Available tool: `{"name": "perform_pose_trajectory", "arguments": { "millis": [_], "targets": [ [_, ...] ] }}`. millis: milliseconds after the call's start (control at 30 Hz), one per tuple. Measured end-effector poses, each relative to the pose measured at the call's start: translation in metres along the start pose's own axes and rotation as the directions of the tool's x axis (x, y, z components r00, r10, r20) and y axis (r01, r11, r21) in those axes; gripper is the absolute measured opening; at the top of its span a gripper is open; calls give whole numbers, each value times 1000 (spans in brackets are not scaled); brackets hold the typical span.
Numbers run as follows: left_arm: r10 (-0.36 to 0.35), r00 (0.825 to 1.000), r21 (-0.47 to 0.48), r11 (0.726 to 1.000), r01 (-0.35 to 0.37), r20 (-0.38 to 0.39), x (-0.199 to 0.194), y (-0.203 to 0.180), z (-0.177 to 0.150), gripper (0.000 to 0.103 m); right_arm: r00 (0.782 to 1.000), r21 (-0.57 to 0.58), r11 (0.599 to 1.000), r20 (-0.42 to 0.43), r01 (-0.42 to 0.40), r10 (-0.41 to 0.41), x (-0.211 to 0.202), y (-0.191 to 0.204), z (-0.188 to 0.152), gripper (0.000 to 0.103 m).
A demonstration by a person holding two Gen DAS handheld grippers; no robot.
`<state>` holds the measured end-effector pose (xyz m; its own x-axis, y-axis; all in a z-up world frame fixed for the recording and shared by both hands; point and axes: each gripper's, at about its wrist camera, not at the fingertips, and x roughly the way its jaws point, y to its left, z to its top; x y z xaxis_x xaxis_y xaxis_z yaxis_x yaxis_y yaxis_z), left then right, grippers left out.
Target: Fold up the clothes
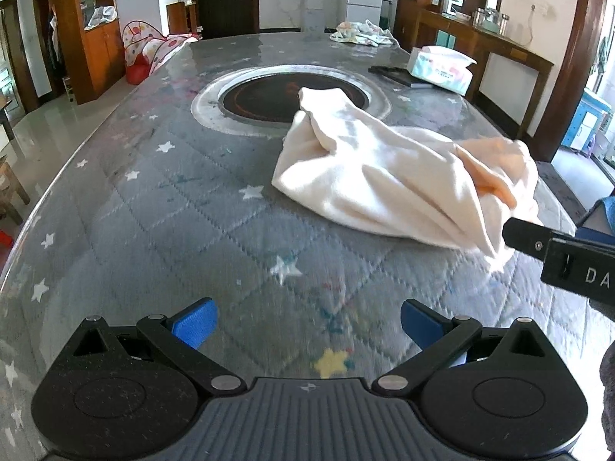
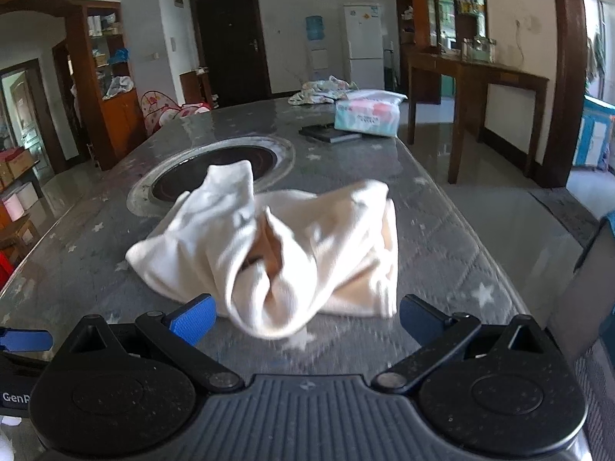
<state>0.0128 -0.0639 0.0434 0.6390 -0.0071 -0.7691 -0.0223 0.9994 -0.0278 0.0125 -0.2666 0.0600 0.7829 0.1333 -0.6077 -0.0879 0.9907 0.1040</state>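
Observation:
A crumpled cream garment (image 1: 384, 176) with a peach inner side lies on the grey star-patterned table cover (image 1: 184, 207), right of centre. My left gripper (image 1: 307, 322) is open over bare cover, well short of the garment and to its left. The right gripper (image 1: 557, 257) comes in from the right edge, at the garment's near corner. In the right wrist view the garment (image 2: 276, 238) is bunched up and its near fold sags between the spread fingers of my open right gripper (image 2: 307, 320). I cannot tell if the pads touch it. The left gripper's blue pad (image 2: 25, 340) shows at the far left.
A round dark hotplate (image 1: 288, 96) is set into the table behind the garment. At the far right stand a tissue pack (image 1: 442, 67) and a flat dark object (image 1: 399, 75), with patterned clothes (image 1: 361, 32) at the far end. The table's right edge (image 2: 499, 238) drops to the floor.

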Motion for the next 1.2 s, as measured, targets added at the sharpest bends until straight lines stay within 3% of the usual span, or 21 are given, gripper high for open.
{"name": "perform_pose_trajectory", "arguments": {
  "millis": [300, 367, 500, 600, 667, 767, 1000, 1067, 1200],
  "targets": [
    [15, 1000, -18, 1000, -15, 6, 9, 2, 16, 103, 999, -68, 997, -2, -37, 37, 28, 4, 30, 86],
    [16, 1000, -21, 1000, -16, 5, 12, 3, 18, 103, 999, -67, 996, -14, -53, 52, 35, 3, 32, 75],
    [25, 1000, -22, 999, -24, 5, 16, 3, 23, 103, 996, -58, 995, -36, -84, 82, 43, 1, 33, 63],
    [25, 1000, -22, 999, -25, 6, 19, 2, 27, 103, 996, -84, 993, -50, -81, 77, 51, 2, 30, 47],
    [15, 1000, -17, 1000, -15, 5, 19, 1, 29, 103, 997, -92, 994, -57, -57, 52, 55, -1, 27, 28],
    [9, 1000, -12, 1000, -9, 14, 19, -2, 31, 103, 998, -69, 996, -51, -51, 47, 53, -11, 24, 14],
    [-20, 999, -1, 1000, 20, 40, 14, -10, 41, 103, 987, -45, 986, -2, -163, 163, 14, -23, 16, 8],
    [-32, 998, 5, 999, 32, 54, 11, -13, 45, 103, 979, -63, 977, -5, -205, 205, 3, -22, 12, 2],
    [-60, 995, 25, 998, 58, 79, 8, -22, 52, 103, 965, -102, 960, -26, -262, 260, -13, -18, 0, 2]
  ]
}}
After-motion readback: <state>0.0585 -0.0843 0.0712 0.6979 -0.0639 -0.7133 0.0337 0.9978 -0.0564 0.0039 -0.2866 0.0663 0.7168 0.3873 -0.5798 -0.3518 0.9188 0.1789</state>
